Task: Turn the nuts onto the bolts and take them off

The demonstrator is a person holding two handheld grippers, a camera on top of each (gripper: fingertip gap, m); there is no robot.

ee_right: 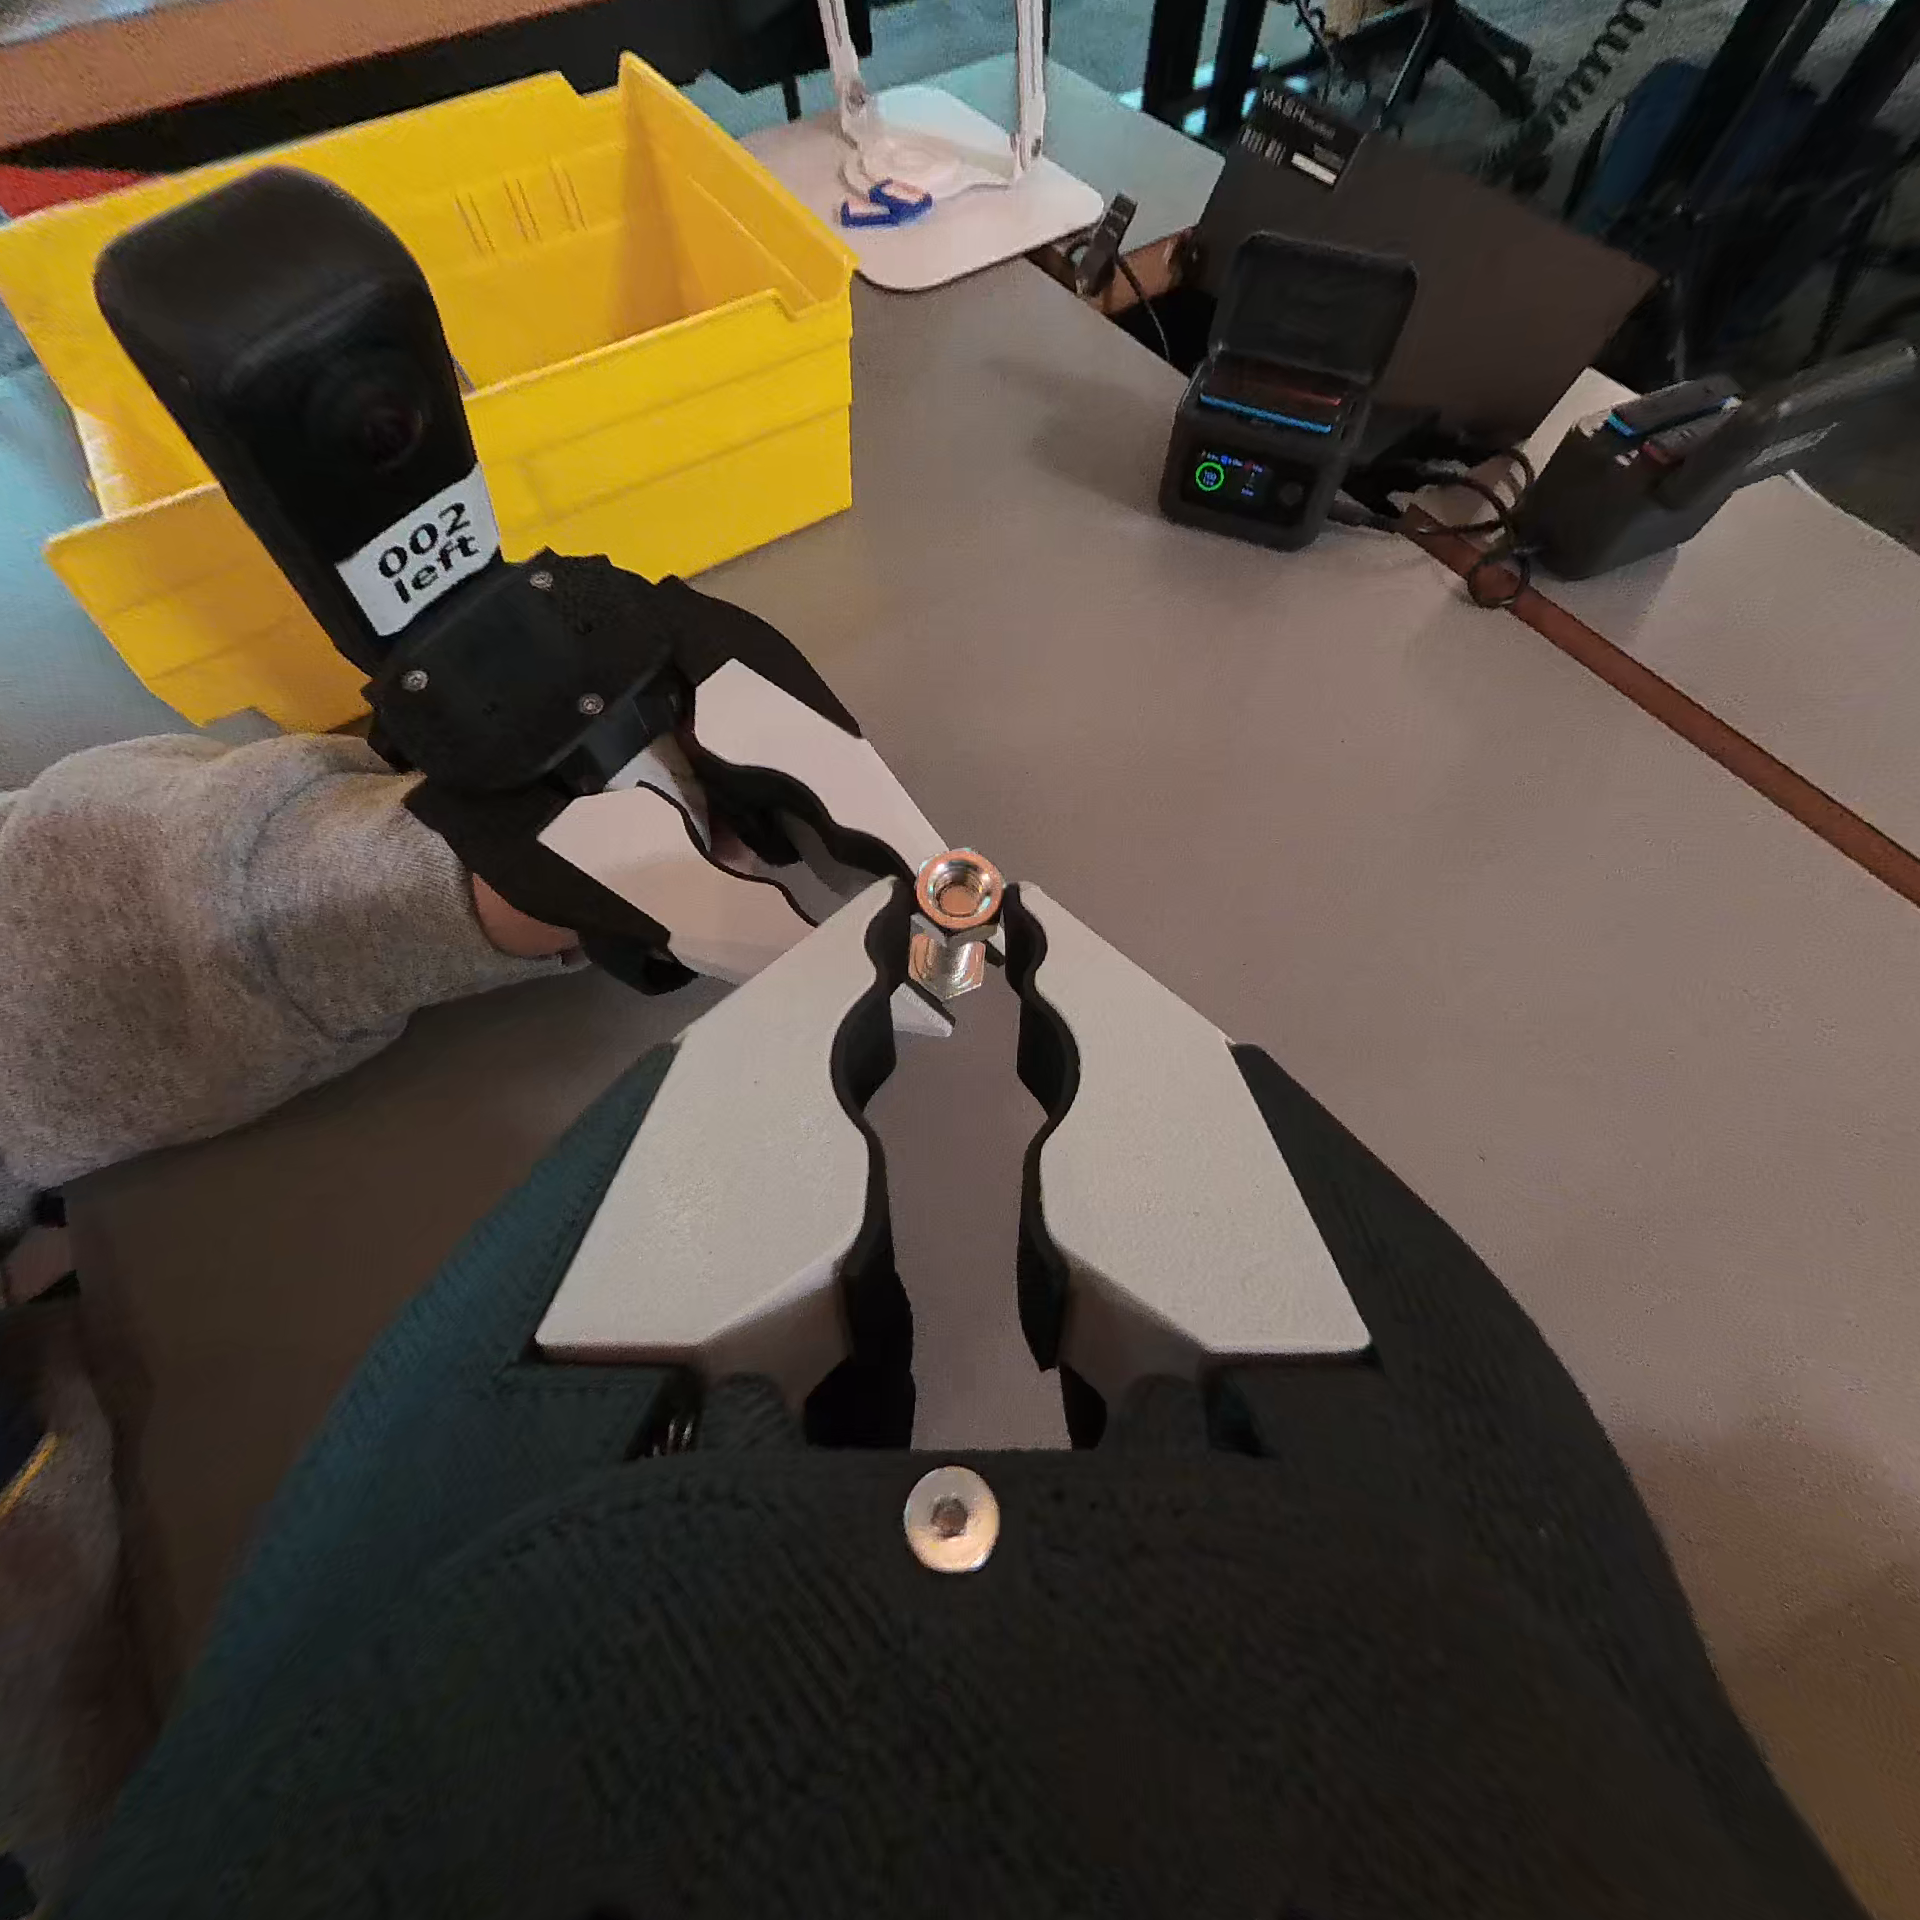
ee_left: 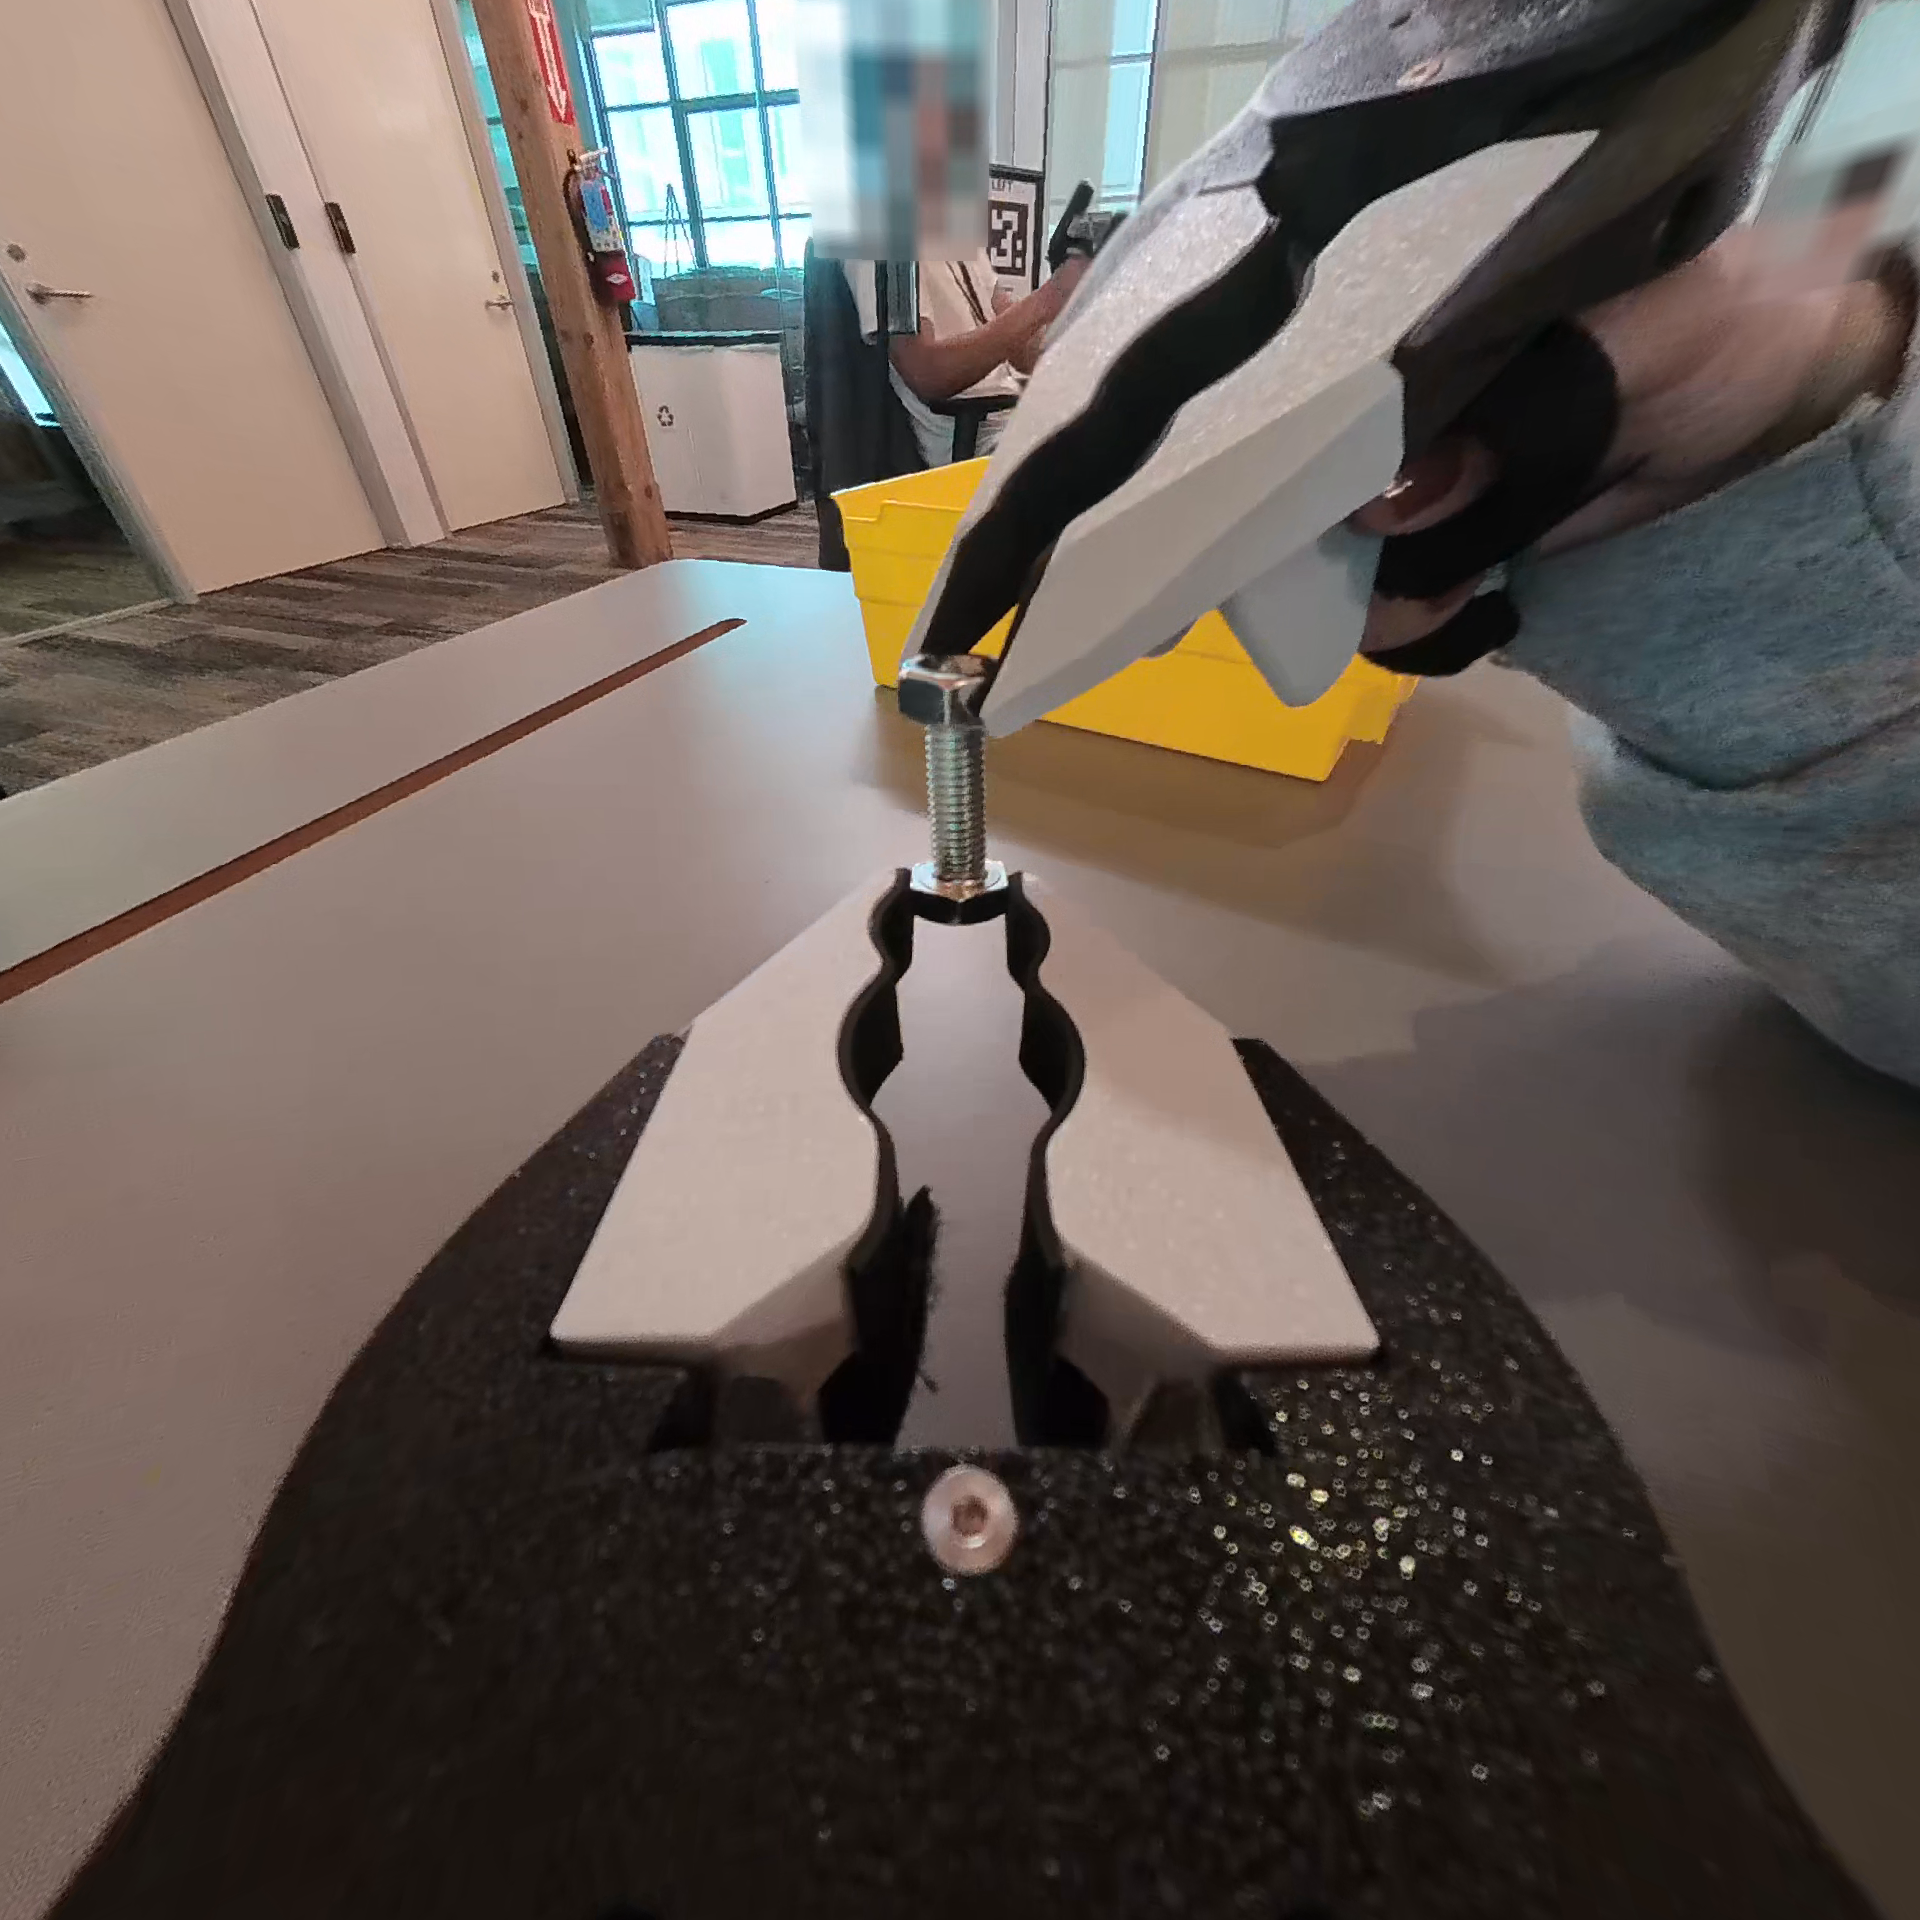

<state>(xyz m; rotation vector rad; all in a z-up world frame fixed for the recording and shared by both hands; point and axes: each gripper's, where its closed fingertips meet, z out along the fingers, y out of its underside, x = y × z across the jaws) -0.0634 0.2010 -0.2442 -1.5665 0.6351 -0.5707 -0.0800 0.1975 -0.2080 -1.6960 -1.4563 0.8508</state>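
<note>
A silver bolt (ee_left: pixel 954 800) stands upright above the grey table (ee_left: pixel 416 1039), threads pointing down into a hex nut (ee_left: pixel 956 891). My left gripper (ee_left: pixel 956 902) is shut on the nut at its fingertips. My right gripper (ee_left: pixel 961 675) comes down from the upper right and is shut on the bolt's hex head (ee_left: pixel 938 698). In the right wrist view I look down the bolt: the head (ee_right: pixel 957 891) sits between my right gripper's (ee_right: pixel 956 902) tips. The nut (ee_right: pixel 940 968) lies just below, held by the left gripper (ee_right: pixel 914 977), which comes in from the left.
A yellow bin (ee_right: pixel 675 416), empty as far as it shows, stands behind the left gripper and also shows in the left wrist view (ee_left: pixel 1195 717). Two black devices (ee_right: pixel 1273 447) with cables and a white stand base (ee_right: pixel 977 208) sit at the far right. A person sits beyond the table (ee_left: pixel 966 332). Less than 4 cm separates the two grippers' tips.
</note>
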